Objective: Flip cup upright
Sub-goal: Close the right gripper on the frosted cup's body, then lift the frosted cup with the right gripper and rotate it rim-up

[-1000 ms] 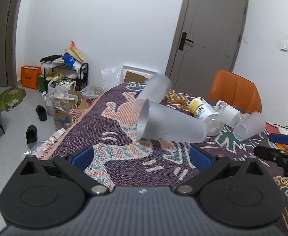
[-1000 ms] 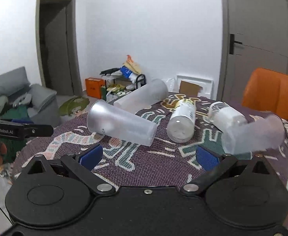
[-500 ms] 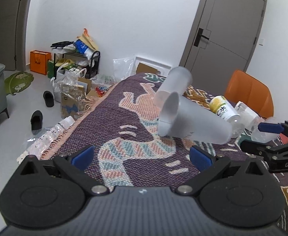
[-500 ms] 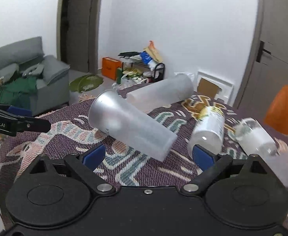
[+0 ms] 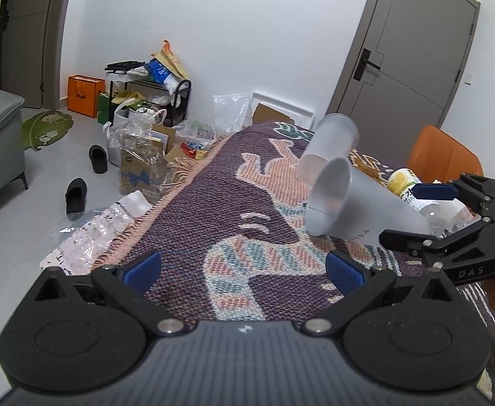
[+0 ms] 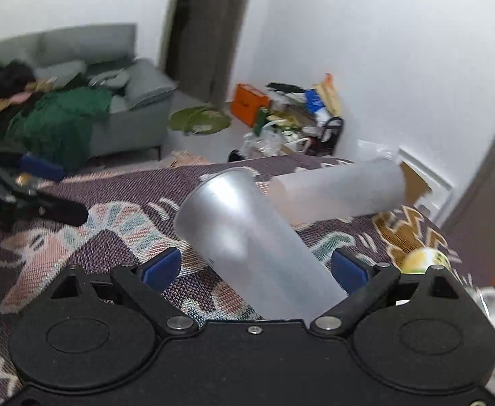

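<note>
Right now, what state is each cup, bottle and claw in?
Near frosted plastic cup: on its side, between the open right claw's fingers.
Far frosted plastic cup: on its side.
Yellow-labelled white bottle: lying down.
Left claw: open, empty.
Right claw: open, not yet gripping.
Grey door: closed.

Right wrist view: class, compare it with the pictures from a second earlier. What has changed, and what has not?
The right tongs have closed in on the nearer frosted cup, which now lies between their open fingers, not yet gripped. The left tongs stay open and hold nothing. Both frosted cups, the farther one included, still lie on their sides on the patterned cloth.
</note>
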{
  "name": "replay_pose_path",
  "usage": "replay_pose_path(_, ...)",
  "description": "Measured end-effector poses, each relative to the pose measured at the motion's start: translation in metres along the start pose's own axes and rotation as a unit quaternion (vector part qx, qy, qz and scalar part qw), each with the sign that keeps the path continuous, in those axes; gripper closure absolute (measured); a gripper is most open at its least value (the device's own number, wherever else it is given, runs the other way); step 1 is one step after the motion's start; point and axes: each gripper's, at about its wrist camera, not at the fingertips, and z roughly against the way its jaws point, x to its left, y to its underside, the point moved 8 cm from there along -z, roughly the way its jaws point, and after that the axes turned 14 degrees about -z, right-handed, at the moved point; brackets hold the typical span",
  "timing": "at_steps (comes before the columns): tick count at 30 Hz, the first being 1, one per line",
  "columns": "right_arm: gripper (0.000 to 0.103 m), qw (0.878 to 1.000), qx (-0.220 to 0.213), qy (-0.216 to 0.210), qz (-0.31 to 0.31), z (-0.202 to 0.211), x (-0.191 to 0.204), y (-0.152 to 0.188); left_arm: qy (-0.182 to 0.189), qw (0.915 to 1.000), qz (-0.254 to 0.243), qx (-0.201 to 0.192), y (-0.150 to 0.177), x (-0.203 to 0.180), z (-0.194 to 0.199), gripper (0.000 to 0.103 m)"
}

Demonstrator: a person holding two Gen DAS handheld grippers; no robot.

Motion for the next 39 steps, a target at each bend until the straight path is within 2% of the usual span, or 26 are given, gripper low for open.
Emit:
replay_pose_path(6,0.007,0.999,0.029,0.010,0.012,-0.025,-0.004,0.000,-0.004,1.0000,0.004,-0.001,0.001,0.005,0.003,0.000)
replay_pose_path(7,0.009,0.999,0.030,0.015,0.013,-0.027,-0.006,0.001,-0.004,1.0000,0.004,0.000,0.001,0.006,0.003,0.000)
replay_pose_path(9,0.022,0.999,0.033,0.030,0.020,-0.030,-0.008,0.002,-0.004,1.0000,0.005,0.002,0.003,0.005,0.004,0.000)
replay_pose_path(11,0.029,0.999,0.039,0.032,0.012,-0.028,-0.008,0.003,-0.001,1.0000,0.006,0.005,0.003,0.004,0.005,0.000)
replay_pose_path(20,0.041,0.997,0.056,0.023,0.041,-0.006,0.008,0.017,0.012,0.9999,-0.004,-0.008,0.001,-0.009,0.017,0.000)
replay_pose_path(25,0.044,0.995,0.090,0.014,0.040,-0.010,0.014,0.034,0.019,0.9997,-0.011,-0.010,0.001,-0.016,0.023,0.000)
replay_pose_path(30,0.045,0.997,0.072,-0.004,0.015,0.007,0.017,0.033,0.018,0.9994,-0.024,-0.018,-0.002,-0.025,0.033,0.000)
replay_pose_path(39,0.045,0.999,0.035,0.000,-0.027,0.060,0.015,0.046,0.033,0.9984,-0.036,-0.030,-0.010,-0.046,0.042,0.000)
